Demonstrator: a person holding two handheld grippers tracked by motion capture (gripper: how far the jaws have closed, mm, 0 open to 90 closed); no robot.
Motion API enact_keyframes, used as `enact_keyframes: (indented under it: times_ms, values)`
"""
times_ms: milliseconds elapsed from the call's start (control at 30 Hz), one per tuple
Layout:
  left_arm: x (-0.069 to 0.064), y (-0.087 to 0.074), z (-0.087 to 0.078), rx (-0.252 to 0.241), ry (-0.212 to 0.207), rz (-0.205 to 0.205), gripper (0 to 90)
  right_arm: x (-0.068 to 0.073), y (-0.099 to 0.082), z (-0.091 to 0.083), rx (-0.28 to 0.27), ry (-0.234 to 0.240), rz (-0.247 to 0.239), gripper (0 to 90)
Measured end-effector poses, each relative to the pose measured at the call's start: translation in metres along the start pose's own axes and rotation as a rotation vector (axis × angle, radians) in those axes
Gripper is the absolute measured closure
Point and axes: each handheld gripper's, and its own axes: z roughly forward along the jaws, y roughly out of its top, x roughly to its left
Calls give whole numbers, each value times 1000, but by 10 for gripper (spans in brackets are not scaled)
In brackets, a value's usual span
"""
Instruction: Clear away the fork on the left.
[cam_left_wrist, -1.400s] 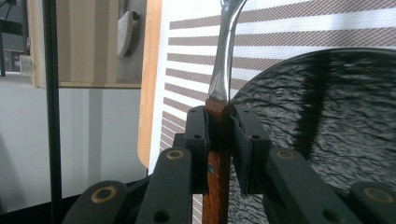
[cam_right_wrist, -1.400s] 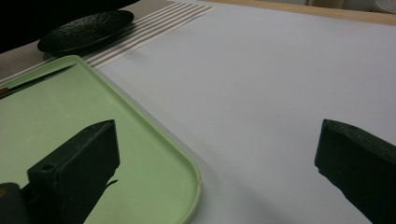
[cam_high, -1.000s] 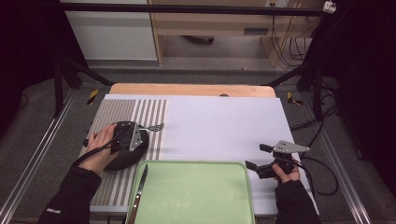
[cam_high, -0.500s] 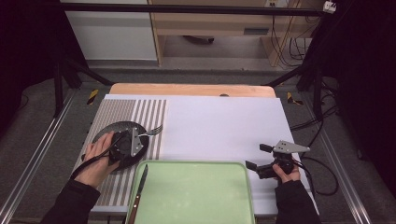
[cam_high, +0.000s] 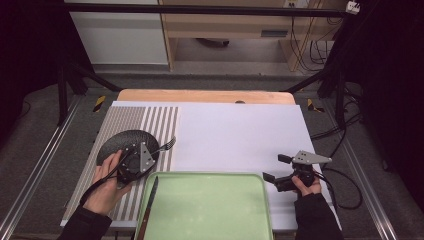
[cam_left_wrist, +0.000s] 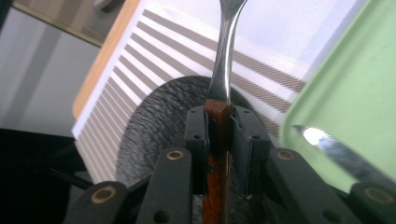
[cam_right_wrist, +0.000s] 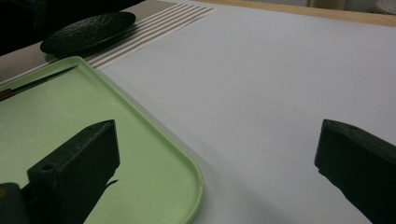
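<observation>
A fork (cam_left_wrist: 223, 70) with a brown wooden handle and steel tines is clamped in my left gripper (cam_left_wrist: 218, 135), held over a black round plate (cam_left_wrist: 154, 126). From above, the left gripper (cam_high: 134, 162) sits on the near right part of the plate (cam_high: 120, 142), and the fork's tines (cam_high: 167, 145) stick out to the right over the striped mat. A knife (cam_high: 148, 202) lies along the left edge of the green tray (cam_high: 215, 210). My right gripper (cam_high: 274, 170) rests open on the white table right of the tray, nothing between its fingers (cam_right_wrist: 77, 163).
A striped placemat (cam_high: 150, 125) covers the left of the white tabletop (cam_high: 240, 130). A wooden strip (cam_high: 200, 96) runs along the far edge. Cables trail off the table's right side (cam_high: 345, 185). Metal frame legs stand at both sides.
My left gripper has drawn back toward the near edge with the fork, from the plate's middle to its near right side. The right gripper has stayed still.
</observation>
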Motion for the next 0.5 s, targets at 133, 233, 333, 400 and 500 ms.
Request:
enact_keyframes:
  times_ms: [133,233,333,400,500]
  values:
    - [-7,-1,-4,-7,-39,-82,765,0,0,0,-1,1,0,3]
    - [-13,-1,-6,9,-52,-126,765,0,0,0,0,0,1,2]
    - [-18,0,-10,16,-59,-160,766,0,0,0,1,1,-1,3]
    - [-23,1,-14,7,-75,-192,766,0,0,0,1,1,-1,3]
    - [-28,2,-18,5,-101,-217,765,0,0,0,1,2,1,3]
